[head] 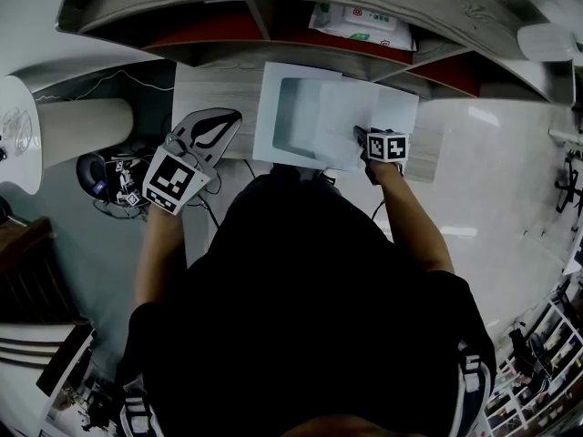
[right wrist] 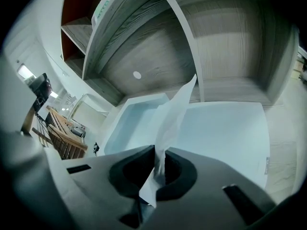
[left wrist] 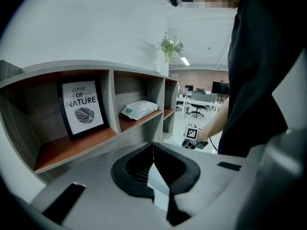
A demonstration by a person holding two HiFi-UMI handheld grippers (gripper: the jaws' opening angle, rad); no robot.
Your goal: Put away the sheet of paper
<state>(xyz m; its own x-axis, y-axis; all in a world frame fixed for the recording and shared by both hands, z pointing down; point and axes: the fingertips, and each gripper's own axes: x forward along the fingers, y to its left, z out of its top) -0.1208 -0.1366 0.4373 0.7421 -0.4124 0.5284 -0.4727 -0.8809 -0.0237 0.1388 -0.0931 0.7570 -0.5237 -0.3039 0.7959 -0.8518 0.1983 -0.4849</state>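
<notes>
- While the thin white sheet of paper (head: 355, 116) is held just above the worktop, the task is judged to be about halfway: the sheet has been picked up, but it is not yet put away.
- The sheet is pinched at its near edge by the right gripper (head: 363, 137). Its jaws are closed tightly on the paper, which is seen in the right gripper view (right wrist: 172, 121) rising from between them.
- The sheet is found over the right part of a shallow white rectangular box (head: 267, 89). This box lies open on the pale wood-grain worktop (head: 205, 94), in front of the curved wooden shelf unit (head: 255, 7). Whether the far edge of the sheet rests on the box cannot be told.
- The left gripper (head: 228, 119) is kept to the left of the box, apart from it. Its jaws are brought together and nothing is held between them.
- What is left, as far as can be judged: the sheet must be lowered flat into the recess of the box and then released. That the box is the intended place is only supposed.
- The paper is limp. It is buckled into a standing fold where it is pinched, so it may be expected to sag or crease.
- The box has smooth matt walls and rounded inner corners (right wrist: 120, 123).
- The shelf unit has grey grained sides and reddish-brown boards. A soft plastic packet of wipes (head: 360, 21) and a black-framed leaf print (left wrist: 82, 108) are kept in it.
</notes>
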